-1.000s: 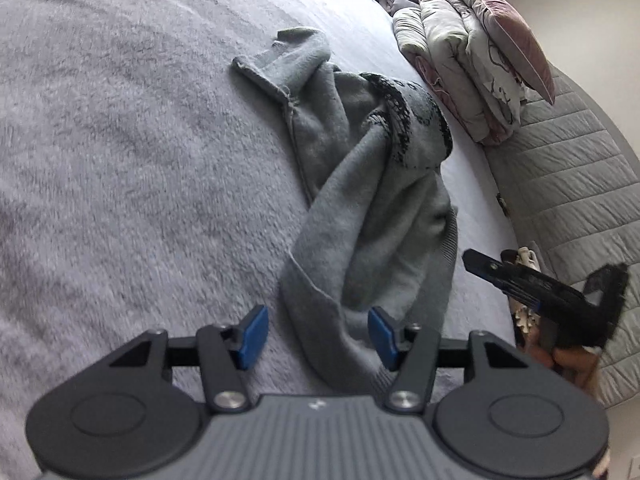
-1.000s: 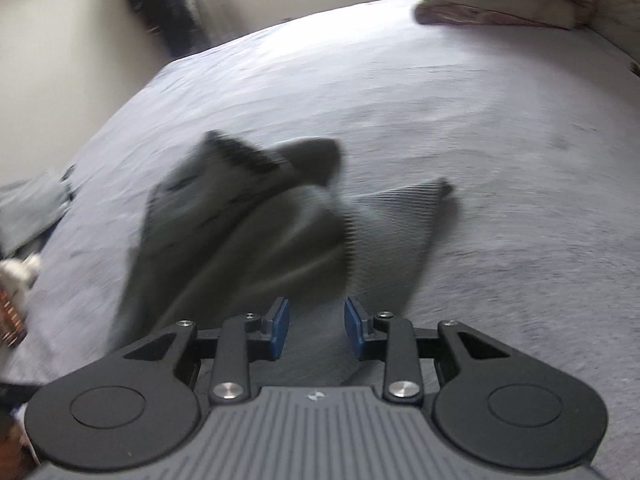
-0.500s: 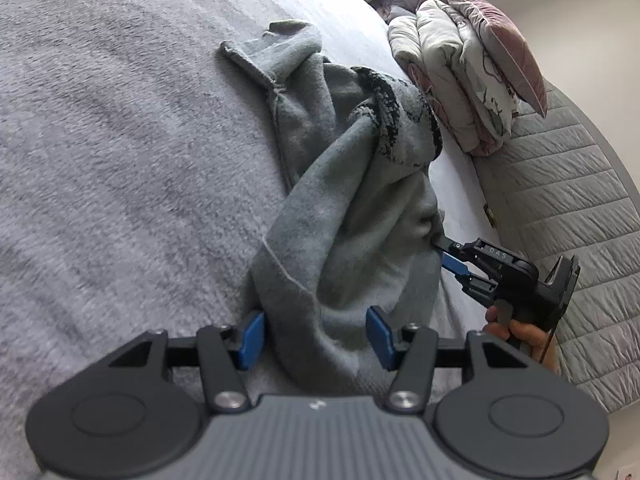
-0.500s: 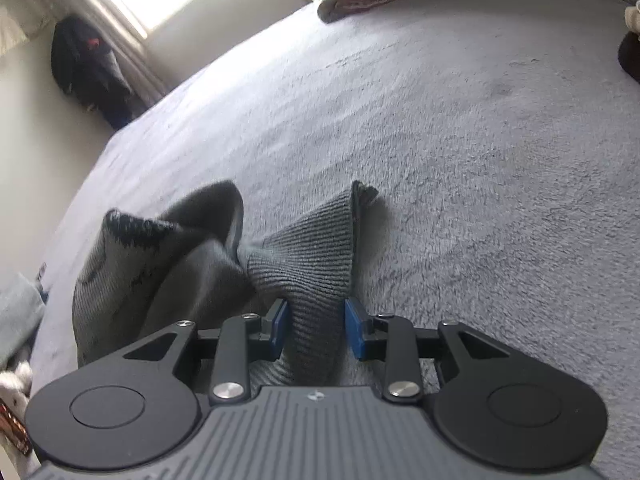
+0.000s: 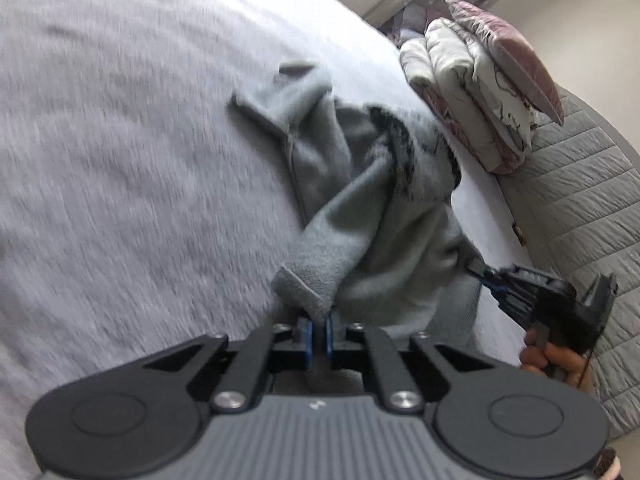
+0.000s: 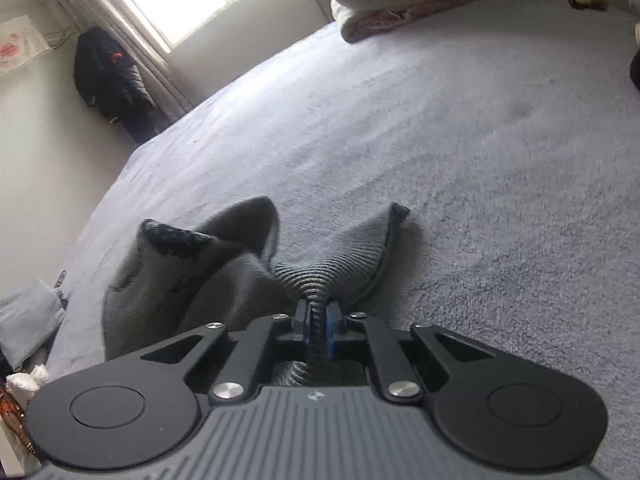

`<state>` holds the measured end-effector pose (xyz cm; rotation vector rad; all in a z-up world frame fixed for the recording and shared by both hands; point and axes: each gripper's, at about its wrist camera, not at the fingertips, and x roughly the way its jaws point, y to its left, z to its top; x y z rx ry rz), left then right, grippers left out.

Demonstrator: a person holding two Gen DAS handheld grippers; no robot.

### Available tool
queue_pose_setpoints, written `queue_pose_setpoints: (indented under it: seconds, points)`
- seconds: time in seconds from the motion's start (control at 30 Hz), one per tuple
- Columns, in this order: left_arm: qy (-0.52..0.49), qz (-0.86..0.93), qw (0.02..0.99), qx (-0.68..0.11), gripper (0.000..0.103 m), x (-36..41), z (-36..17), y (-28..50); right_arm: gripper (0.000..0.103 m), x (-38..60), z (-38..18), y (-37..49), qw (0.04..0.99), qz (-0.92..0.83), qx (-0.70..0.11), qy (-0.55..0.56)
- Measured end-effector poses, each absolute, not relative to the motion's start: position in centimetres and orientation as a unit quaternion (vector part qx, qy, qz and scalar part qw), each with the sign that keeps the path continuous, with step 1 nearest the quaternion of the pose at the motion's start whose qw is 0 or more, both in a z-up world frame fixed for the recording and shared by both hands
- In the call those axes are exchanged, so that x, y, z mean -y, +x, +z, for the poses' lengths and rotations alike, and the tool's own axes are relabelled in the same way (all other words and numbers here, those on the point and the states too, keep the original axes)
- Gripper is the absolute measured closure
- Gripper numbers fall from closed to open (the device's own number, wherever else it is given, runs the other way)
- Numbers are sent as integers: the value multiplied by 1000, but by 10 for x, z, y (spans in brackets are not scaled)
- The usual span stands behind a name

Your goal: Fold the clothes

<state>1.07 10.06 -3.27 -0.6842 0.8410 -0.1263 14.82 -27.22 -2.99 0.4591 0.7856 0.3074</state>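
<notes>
A grey sweater (image 5: 360,208) with a black pattern lies bunched on the grey bed (image 5: 120,160). My left gripper (image 5: 317,334) is shut on a hemmed edge of the sweater. My right gripper (image 6: 318,330) is shut on the sweater's ribbed band (image 6: 340,264); the rest of the sweater (image 6: 180,280) is heaped to its left. In the left wrist view the right gripper (image 5: 480,274) shows at the right, clamped on the sweater, with the hand behind it.
Folded quilts and a pink pillow (image 5: 480,80) are stacked at the head of the bed, next to a quilted grey headboard (image 5: 580,200). A dark jacket (image 6: 108,80) hangs by the window. A folded light-blue cloth (image 6: 24,320) lies at the left bed edge.
Both grippers have closed on the sweater: the left on its hemmed edge, the right on its ribbed band. The sweater is gathered up between them.
</notes>
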Motion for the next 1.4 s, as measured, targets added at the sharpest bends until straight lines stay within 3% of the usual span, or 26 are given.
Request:
queue_pose_setpoints:
  seconds: [0.47, 0.93, 1.03, 1.1, 1.23, 1.4]
  points:
    - [-320, 0, 880, -351, 97, -151, -10, 1, 95, 257, -3, 93, 886, 219, -380, 149]
    - [-314, 9, 867, -387, 96, -157, -35, 13, 92, 238, -26, 64, 866, 243, -429, 86]
    - [-322, 9, 855, -406, 82, -157, -42, 13, 90, 242, -25, 65, 864, 244, -431, 93]
    - [-327, 2, 851, -411, 64, -157, -43, 8, 84, 244, -20, 64, 864, 246, -428, 95]
    - [-318, -18, 850, -420, 61, -152, -41, -3, 73, 254, -9, 61, 872, 241, -412, 103]
    - [-315, -28, 846, -429, 60, -144, -46, -9, 73, 276, -3, 68, 884, 206, -399, 127]
